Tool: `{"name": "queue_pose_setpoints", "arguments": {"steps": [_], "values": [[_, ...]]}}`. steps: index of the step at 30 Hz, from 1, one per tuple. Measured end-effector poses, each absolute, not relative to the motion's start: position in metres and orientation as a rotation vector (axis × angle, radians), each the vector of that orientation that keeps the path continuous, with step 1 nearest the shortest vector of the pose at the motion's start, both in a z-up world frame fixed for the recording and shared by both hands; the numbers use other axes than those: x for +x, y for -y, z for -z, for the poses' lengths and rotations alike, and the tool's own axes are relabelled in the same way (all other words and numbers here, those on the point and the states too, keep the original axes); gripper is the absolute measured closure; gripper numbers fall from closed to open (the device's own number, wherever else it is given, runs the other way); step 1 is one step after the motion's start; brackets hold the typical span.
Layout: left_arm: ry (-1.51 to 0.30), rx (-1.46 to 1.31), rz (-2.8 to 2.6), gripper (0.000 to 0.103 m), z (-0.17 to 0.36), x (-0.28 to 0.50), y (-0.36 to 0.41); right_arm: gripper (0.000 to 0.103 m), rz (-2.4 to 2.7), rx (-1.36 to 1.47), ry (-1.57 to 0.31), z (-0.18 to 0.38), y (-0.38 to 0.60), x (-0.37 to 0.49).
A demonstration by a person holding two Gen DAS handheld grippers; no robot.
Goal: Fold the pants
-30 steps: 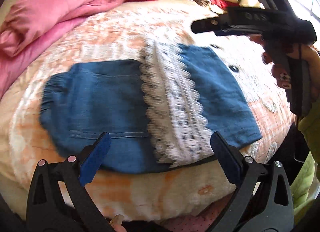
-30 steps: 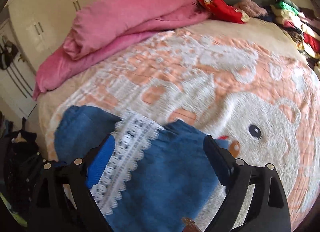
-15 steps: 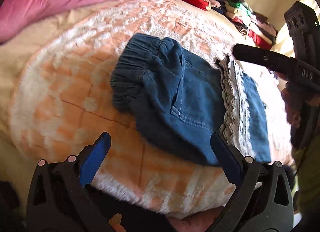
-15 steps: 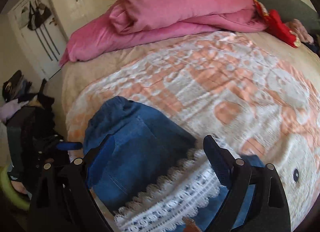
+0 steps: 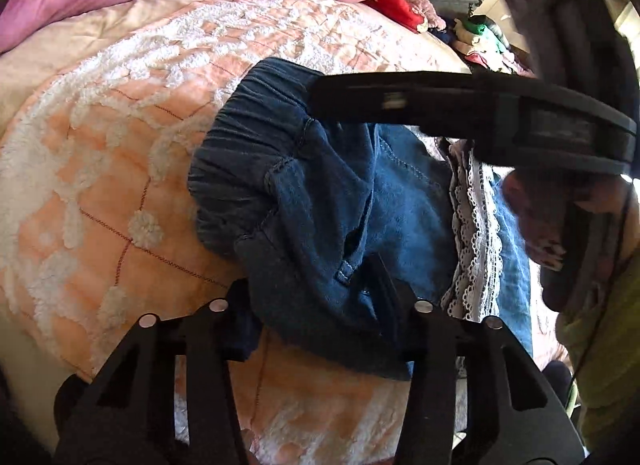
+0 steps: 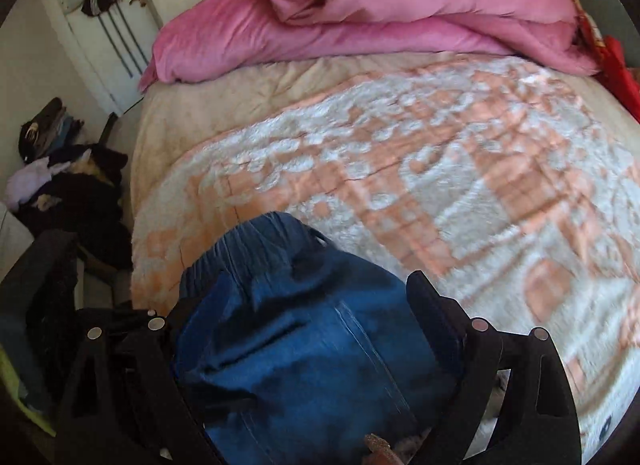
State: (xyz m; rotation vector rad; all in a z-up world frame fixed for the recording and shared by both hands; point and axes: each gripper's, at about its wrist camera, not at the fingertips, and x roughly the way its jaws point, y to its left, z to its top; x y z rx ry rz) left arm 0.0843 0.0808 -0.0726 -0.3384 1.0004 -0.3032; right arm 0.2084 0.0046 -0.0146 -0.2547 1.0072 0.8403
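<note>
blue denim pants (image 5: 320, 201) with a white lace trim (image 5: 476, 233) lie folded over near the edge of a bed, on a fluffy peach-and-white blanket (image 5: 120, 169), the elastic waistband bunched toward the pillow end. the left gripper (image 5: 316, 297) has just been closing, and its jaws now pinch the near fold of the denim, the cloth gathered up between the fingers. the right gripper (image 6: 304, 305) hangs over the waistband end with its jaws spread wide, denim lying between them but neither pad seen pressing on it; from the left wrist view its black body crosses above the pants, gripped by a person's hand (image 5: 560, 217) beside a yellow-green sleeve (image 5: 608, 345). beyond, a pink duvet (image 6: 360, 17) is heaped at the head of the bed, red cloth (image 5: 388, 1) and a stack of folded clothes (image 5: 484, 41) sit at the far side, and dark garments (image 6: 76, 193) pile up beside a white door (image 6: 104, 25).
</note>
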Motion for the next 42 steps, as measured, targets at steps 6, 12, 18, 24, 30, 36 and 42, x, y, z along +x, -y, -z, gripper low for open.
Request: {"name": "queue_pose_setpoints", "arguments": {"steps": [6, 12, 18, 24, 30, 36, 42], "values": [[-0.992, -0.371, 0.315, 0.070, 0.070, 0.082, -0.083, 0.057, -0.967, -0.162, -1.086, 0.036, -0.014, 0.218], [-0.954, -0.385, 0.382, 0.071, 0.049, 0.071, -0.074, 0.070, -1.038, -0.005, -0.976, -0.003, 0.036, 0.207], [-0.865, -0.334, 0.527, 0.071, 0.008, 0.055, -0.033, 0.068, -1.029, 0.081, -0.849, -0.044, 0.113, 0.182], [-0.888, -0.215, 0.699, 0.059, 0.004, 0.038, 0.034, 0.030, -0.898, 0.102, -0.800, -0.051, 0.196, 0.156], [-0.899, -0.105, 0.798, 0.059, 0.006, 0.009, 0.051, 0.024, -0.667, 0.236, -0.859, -0.025, 0.265, 0.138], [-0.834, -0.038, 0.568, 0.059, -0.003, 0.033, 0.030, 0.019, -0.616, 0.325, -0.885, -0.008, 0.261, 0.124], [-0.937, 0.047, 0.463, 0.063, 0.032, 0.073, 0.043, 0.025, -0.503, 0.241, -1.044, 0.015, 0.227, 0.136]]}}
